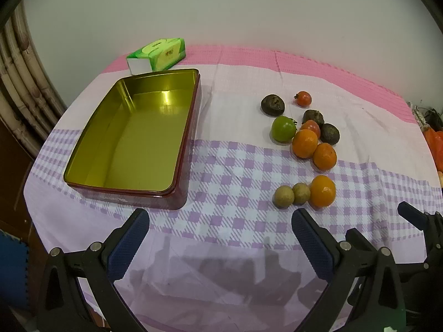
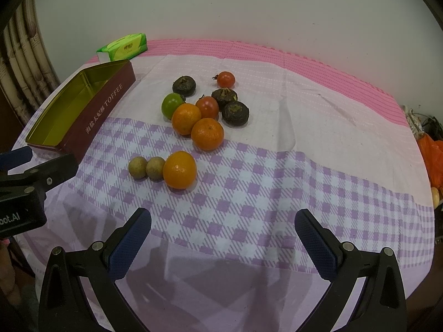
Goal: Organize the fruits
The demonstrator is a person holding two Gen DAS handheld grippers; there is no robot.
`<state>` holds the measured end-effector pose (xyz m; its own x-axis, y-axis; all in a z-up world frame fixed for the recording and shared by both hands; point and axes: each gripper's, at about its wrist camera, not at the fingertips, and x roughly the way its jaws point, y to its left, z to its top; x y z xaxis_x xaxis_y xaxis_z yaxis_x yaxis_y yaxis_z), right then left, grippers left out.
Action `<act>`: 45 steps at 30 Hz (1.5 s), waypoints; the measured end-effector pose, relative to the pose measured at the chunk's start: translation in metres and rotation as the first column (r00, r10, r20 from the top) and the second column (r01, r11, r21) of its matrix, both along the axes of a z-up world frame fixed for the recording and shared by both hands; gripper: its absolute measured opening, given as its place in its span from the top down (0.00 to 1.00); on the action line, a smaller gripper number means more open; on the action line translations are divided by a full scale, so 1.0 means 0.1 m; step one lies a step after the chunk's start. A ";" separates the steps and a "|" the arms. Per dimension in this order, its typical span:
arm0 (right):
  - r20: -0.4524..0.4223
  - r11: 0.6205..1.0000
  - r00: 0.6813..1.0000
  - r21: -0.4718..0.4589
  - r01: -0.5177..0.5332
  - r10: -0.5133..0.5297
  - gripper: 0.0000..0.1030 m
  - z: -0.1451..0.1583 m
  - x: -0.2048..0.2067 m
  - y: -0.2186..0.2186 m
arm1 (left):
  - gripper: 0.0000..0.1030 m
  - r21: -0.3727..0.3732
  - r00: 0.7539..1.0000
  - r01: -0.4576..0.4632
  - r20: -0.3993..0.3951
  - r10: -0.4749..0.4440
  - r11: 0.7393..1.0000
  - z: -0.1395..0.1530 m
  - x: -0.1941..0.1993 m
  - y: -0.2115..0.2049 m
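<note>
You face a plain pale wall [image 1: 221, 13] rising behind the table's far edge. The tablecloth [image 2: 277, 193] runs from a pink band nearest that wall to lilac checks farther from it. Left of the wall stands bamboo-like furniture [image 1: 19, 83]; orange plastic [image 2: 432, 160] lies at its right end.

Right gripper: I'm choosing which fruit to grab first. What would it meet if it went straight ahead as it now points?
Probably the nearest orange, slightly left of the open right gripper's midline. Only bare checked cloth lies before it, though depth is unclear.
</note>
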<state>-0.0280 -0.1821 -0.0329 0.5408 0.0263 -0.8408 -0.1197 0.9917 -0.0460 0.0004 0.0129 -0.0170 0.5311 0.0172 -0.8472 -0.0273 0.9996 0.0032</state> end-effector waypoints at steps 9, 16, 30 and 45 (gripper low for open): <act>-0.006 1.000 1.000 0.005 0.013 -0.013 0.00 -0.02 0.01 -0.03 | 0.01 0.001 1.000 0.008 -0.014 -0.008 1.000 -0.04 0.02 -0.01; -0.024 0.999 0.999 0.021 0.044 -0.043 0.00 -0.05 0.06 -0.12 | 0.01 0.002 1.000 0.008 -0.025 -0.007 1.000 -0.08 0.03 -0.01; -0.087 0.990 0.987 0.009 0.140 -0.138 0.00 -0.26 0.27 -0.50 | 0.01 -0.006 0.983 0.153 -0.101 -0.153 0.988 -0.30 0.20 -0.28; -0.146 0.987 0.978 0.039 0.156 -0.149 0.00 -0.47 0.45 -0.65 | 0.22 -0.009 0.935 0.308 -0.184 -0.305 0.951 -0.59 0.65 -0.58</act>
<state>0.0166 -0.2470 -0.0796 0.4165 -0.0036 -0.9091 0.0313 0.9995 0.0103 0.0650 -0.0454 -0.0759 0.3511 -0.1045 -0.9305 0.2831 0.9591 -0.0009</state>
